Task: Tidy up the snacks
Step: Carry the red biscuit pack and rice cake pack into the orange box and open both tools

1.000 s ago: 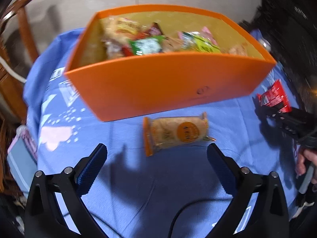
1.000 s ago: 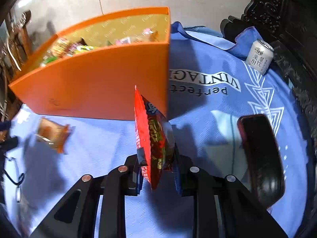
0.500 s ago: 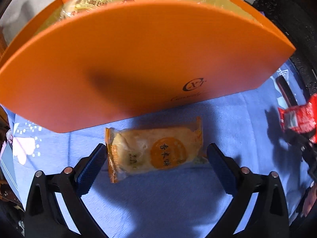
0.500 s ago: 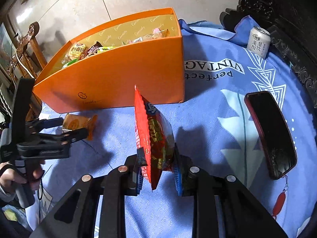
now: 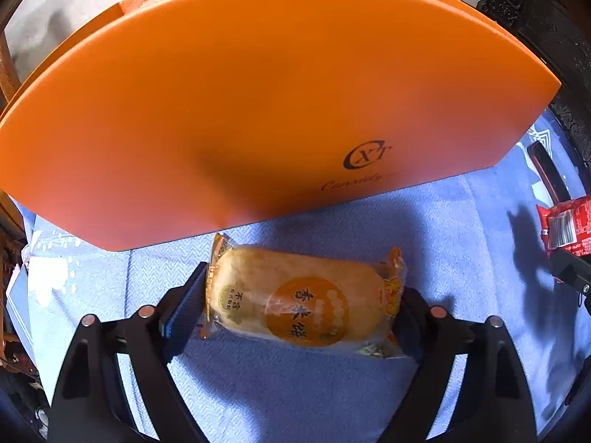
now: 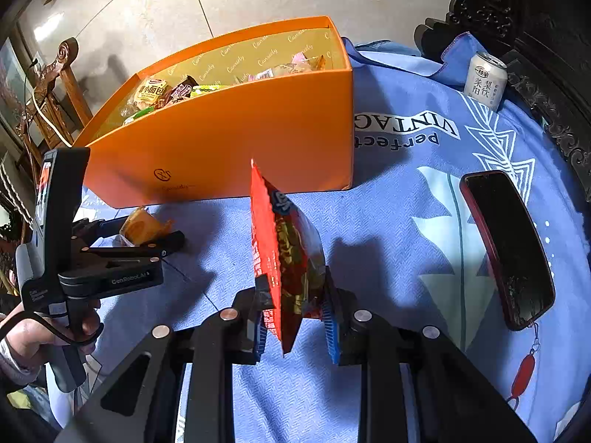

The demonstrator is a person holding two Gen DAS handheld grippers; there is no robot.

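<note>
I take the orange box [image 6: 221, 147] as my landmark: it sits on the blue cloth [image 6: 388, 240], open-topped and already holding a jumble of wrapped snacks, so everything loose goes there. My left gripper [image 5: 301, 306] is down at the cloth just in front of the box's long front wall, its two fingers pressed against the short ends of the yellow cake packet [image 5: 295, 295], which lies lengthwise between them; the wrapper crimps look squeezed at both ends, so I judge the pinch is made, though the packet seems not yet lifted off the cloth. Gripping it end to end makes sense, since the soft cake would crush if caught across its middle. My right gripper [image 6: 295, 317] waits nearer to me than the box's front right corner, fingers clamped on the lower part of the red packet [image 6: 284, 243], held upright on edge so it can slide down inside the wall. The red packet is clear of the cloth. Right of the box lie a phone [image 6: 509, 247] and, farther back, a can [image 6: 485, 79], both well apart from my path. Next, I reckon, both packets need raising above the rim.
</note>
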